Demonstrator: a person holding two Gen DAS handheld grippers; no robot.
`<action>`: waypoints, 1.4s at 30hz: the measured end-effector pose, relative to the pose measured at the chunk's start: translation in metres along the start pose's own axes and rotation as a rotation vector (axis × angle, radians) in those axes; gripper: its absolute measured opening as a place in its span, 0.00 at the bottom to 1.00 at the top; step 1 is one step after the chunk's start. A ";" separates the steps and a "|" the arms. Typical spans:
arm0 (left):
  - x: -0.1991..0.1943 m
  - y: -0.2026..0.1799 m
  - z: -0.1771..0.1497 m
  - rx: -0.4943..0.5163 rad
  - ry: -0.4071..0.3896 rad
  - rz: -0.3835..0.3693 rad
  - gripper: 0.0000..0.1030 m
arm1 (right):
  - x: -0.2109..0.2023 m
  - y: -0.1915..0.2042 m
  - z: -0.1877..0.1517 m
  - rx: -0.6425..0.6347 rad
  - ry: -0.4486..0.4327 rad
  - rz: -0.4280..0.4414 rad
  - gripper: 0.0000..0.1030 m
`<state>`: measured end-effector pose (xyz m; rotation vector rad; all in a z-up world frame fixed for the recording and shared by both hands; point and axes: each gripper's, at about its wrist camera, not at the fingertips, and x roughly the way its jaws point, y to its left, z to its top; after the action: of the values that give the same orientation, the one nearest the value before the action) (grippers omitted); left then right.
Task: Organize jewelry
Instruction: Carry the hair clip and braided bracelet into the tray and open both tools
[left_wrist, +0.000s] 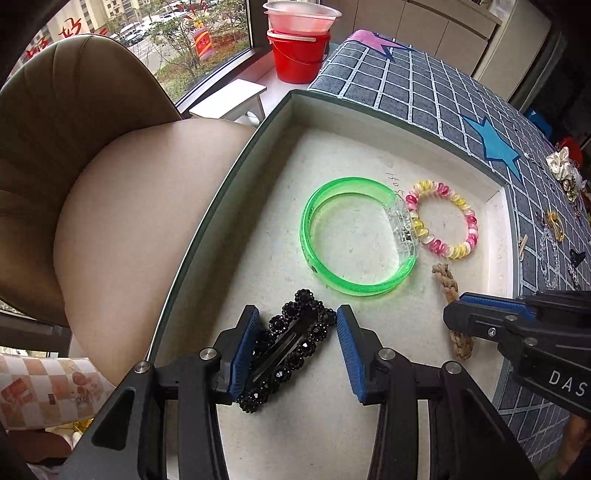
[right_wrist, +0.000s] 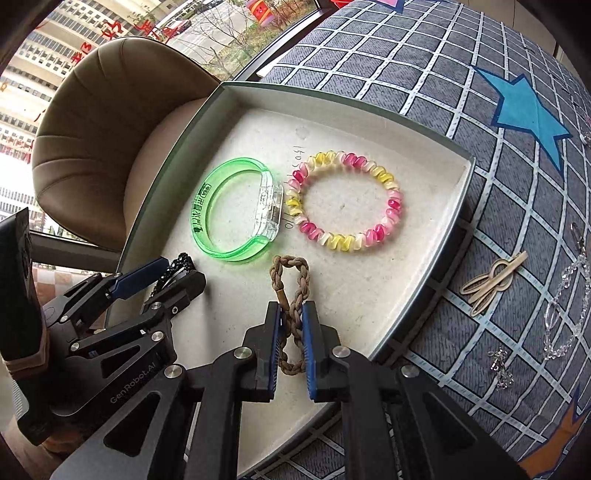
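Note:
A shallow white-lined box (left_wrist: 229, 206) (right_wrist: 166, 162) holds a green bangle (left_wrist: 347, 286) (right_wrist: 201, 218) and a pink-and-yellow spiral hair tie (left_wrist: 471, 221) (right_wrist: 347, 242). My left gripper (left_wrist: 297, 317) (right_wrist: 181, 271) hangs low over the box's near left part. It grips a black beaded hair clip (left_wrist: 291, 343) (right_wrist: 181, 260), which sits slantwise between the blue pads. My right gripper (right_wrist: 291, 306) (left_wrist: 456, 308) is shut on a braided brown cord loop (right_wrist: 306, 275) (left_wrist: 448, 280), just right of the left gripper. The cord's free end reaches toward the bangle.
The box sits at the corner of a grey grid tablecloth with stars (left_wrist: 424, 85) (right_wrist: 406, 55). Loose pieces lie on the cloth to the right: a wooden clip (right_wrist: 491, 280), a clear chain (right_wrist: 569, 310), a cream scrunchie (left_wrist: 561, 166). A beige chair (left_wrist: 110, 184) stands left, a red bucket (left_wrist: 299, 55) behind.

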<state>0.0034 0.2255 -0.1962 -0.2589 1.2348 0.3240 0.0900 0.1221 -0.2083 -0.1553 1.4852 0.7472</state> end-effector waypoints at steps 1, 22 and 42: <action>0.001 -0.001 0.003 0.002 -0.003 0.001 0.49 | 0.002 -0.001 0.001 0.003 0.000 -0.007 0.12; 0.014 -0.023 0.035 0.042 -0.039 0.027 0.50 | -0.005 -0.024 0.041 0.032 -0.066 -0.041 0.13; -0.015 -0.023 0.021 0.042 -0.065 0.035 0.71 | -0.065 -0.031 0.017 0.098 -0.185 0.048 0.60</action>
<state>0.0264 0.2104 -0.1747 -0.1894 1.1814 0.3340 0.1266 0.0843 -0.1564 0.0238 1.3493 0.7063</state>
